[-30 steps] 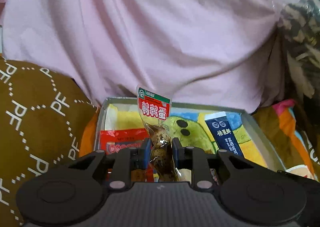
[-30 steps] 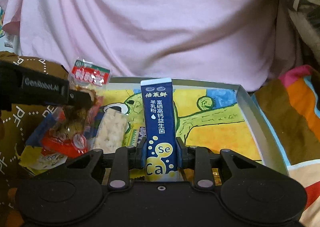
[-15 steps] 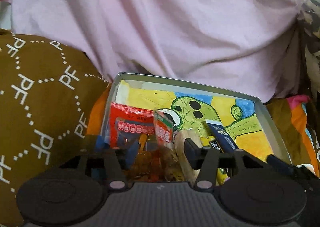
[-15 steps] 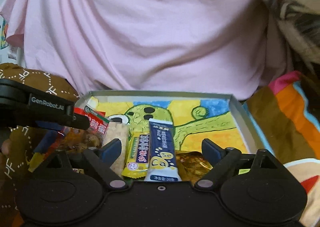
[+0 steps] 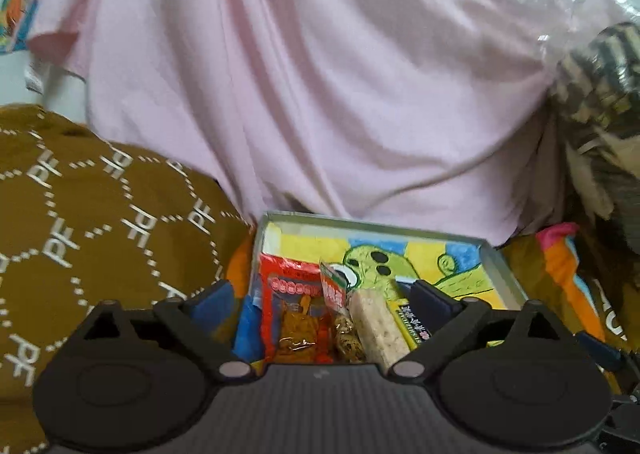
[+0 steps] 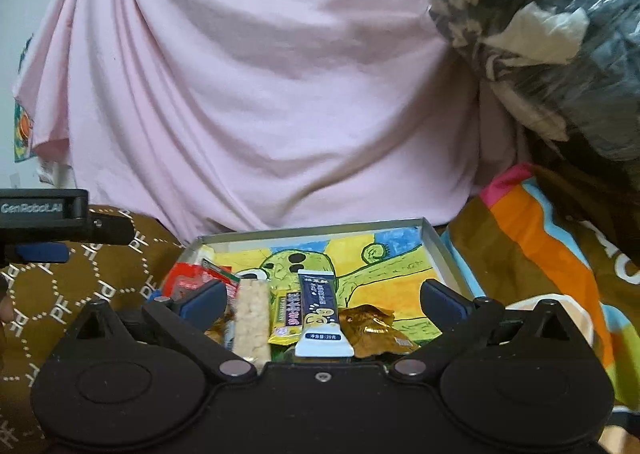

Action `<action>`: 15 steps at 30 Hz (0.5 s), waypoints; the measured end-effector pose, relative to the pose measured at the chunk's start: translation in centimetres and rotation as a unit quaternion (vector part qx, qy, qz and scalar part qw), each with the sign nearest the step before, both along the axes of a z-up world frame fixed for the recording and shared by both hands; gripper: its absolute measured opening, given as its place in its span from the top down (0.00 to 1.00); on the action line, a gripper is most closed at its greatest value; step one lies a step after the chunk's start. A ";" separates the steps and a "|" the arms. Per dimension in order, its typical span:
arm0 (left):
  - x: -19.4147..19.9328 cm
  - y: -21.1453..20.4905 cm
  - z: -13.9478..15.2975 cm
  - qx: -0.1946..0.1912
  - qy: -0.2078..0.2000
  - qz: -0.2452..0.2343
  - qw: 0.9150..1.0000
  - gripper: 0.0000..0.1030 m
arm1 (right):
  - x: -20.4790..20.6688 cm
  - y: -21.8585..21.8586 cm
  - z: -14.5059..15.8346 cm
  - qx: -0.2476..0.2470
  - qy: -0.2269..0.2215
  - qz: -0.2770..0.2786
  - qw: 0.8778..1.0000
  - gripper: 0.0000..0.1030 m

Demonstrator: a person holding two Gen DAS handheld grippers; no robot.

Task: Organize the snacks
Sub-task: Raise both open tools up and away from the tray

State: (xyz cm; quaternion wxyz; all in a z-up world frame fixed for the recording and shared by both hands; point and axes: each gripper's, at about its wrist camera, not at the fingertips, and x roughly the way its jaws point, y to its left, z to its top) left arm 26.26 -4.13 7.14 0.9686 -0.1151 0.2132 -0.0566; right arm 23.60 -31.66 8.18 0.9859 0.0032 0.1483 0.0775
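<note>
A shallow grey box (image 5: pixel 496 266) (image 6: pixel 434 250) with a green cartoon drawing on its floor holds several snacks in a row. In the left wrist view a red packet (image 5: pixel 292 286), a quail-egg pouch (image 5: pixel 338 310) and a pale rice bar (image 5: pixel 378 328) lie below my open, empty left gripper (image 5: pixel 320 300). In the right wrist view the rice bar (image 6: pixel 252 320), a yellow packet (image 6: pixel 288 316), the blue milk-powder stick (image 6: pixel 320 314) and a gold wrapper (image 6: pixel 374 328) lie below my open, empty right gripper (image 6: pixel 320 296). The left gripper's body (image 6: pixel 44 221) shows at far left.
A pink cloth (image 5: pixel 320 73) hangs behind the box. A brown patterned cushion (image 5: pixel 88 221) lies left of it. A striped orange blanket (image 6: pixel 540 254) lies right of it. A plastic-wrapped dark bundle (image 6: pixel 560 33) sits at upper right.
Both grippers opened and let go: the left dropped the quail-egg pouch, the right the blue stick. Both snacks now lie in the box, and both grippers have pulled back.
</note>
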 end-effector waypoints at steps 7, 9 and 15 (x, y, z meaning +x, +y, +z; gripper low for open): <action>-5.5 1.2 1.7 0.007 -0.051 0.012 0.999 0.00 | -5.3 0.0 2.4 0.010 -0.024 -0.001 1.000 0.01; -6.9 1.6 2.0 0.005 -0.054 0.011 0.998 0.00 | -6.9 0.1 3.0 0.008 -0.030 0.000 1.000 0.01; -11.3 3.0 2.5 0.005 -0.060 0.012 0.998 0.00 | -11.7 0.7 4.0 0.007 -0.039 0.007 0.999 0.01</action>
